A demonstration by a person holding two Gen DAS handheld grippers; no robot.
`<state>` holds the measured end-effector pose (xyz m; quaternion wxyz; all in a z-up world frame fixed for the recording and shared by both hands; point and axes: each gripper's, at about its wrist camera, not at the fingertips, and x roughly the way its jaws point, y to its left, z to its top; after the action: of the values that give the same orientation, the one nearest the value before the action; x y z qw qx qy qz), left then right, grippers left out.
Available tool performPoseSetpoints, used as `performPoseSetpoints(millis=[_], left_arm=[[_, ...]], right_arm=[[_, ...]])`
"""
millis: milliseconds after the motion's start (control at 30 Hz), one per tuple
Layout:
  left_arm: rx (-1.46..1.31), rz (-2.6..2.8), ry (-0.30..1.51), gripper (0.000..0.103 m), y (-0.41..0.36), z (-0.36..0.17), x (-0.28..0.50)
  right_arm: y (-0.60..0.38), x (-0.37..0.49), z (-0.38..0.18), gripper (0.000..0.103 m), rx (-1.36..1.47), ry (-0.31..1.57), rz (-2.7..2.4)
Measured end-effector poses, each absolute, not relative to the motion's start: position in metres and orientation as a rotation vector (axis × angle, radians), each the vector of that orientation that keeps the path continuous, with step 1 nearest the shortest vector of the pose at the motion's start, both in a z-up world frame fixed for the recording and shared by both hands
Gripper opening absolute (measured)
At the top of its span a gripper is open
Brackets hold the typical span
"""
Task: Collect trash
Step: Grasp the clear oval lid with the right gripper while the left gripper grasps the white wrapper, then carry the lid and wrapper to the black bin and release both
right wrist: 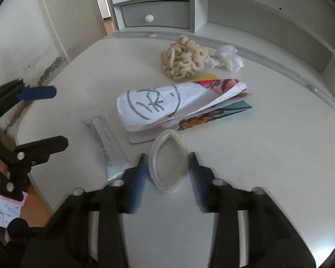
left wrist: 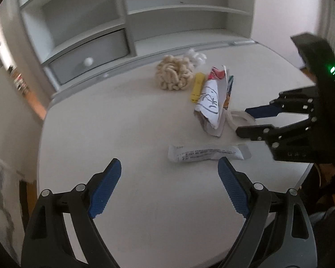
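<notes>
A: Where is the trash found?
B: A squashed tape ring (right wrist: 168, 167) is pinched between the fingers of the right gripper (right wrist: 167, 174), on the white table (right wrist: 268, 156). A long wrapper (left wrist: 208, 153) lies just beside it.
A: And the left gripper (left wrist: 169, 186)?
B: It is held wide apart, nothing gripped. Folded paper (right wrist: 167, 106), rope (right wrist: 185, 58) and crumpled plastic (right wrist: 227, 57) are seen farther back.
</notes>
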<state>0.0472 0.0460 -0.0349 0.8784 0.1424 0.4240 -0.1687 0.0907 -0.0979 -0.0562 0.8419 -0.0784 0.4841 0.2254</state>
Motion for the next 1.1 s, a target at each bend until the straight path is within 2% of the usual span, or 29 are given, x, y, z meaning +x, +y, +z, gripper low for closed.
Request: performPoseSetpoints(millis=[267,567,667,733,800,867,900,1000,1100], left_arm=[[0.533,-0.628,0.885,0.085,0.030,-0.052,0.071],[0.596,-0.760,0.896,0.085,0.007,-0.061,0.079],[0.556,-0.773,0.929,0.081,0.005,-0.064,0.081],[0.524,-0.779,0.956,0.066,0.004,-0.064,0.081],[0.497,-0.770,0.971,0.057,0.004,-0.063,0.075],[0.492,-0.758,0.972,0.039,0.003,-0.062,0.069],[0.496,-0.750,0.973,0.021,0.002,-0.061,0.065],[0.515,-0.690,0.987,0.013,-0.003,-0.060,0.055],[0.486,-0.644,0.982,0.013,-0.007,-0.051,0.044]], right_arm=[[-0.141,0.079,-0.040,0.036,-0.093,1.019,0.464],[-0.176,0.067,-0.037,0.036,-0.027,1.024,0.427],[-0.183,0.064,-0.036,0.036,-0.019,1.023,0.423],[-0.186,0.062,-0.035,0.036,-0.013,1.020,0.422],[-0.187,0.064,-0.036,0.036,-0.008,1.017,0.423],[-0.189,0.063,-0.035,0.036,-0.005,1.013,0.427],[-0.190,0.062,-0.034,0.036,-0.005,1.011,0.430],[-0.193,0.059,-0.032,0.036,0.000,1.001,0.433],[-0.202,0.052,-0.028,0.036,0.010,0.984,0.424]])
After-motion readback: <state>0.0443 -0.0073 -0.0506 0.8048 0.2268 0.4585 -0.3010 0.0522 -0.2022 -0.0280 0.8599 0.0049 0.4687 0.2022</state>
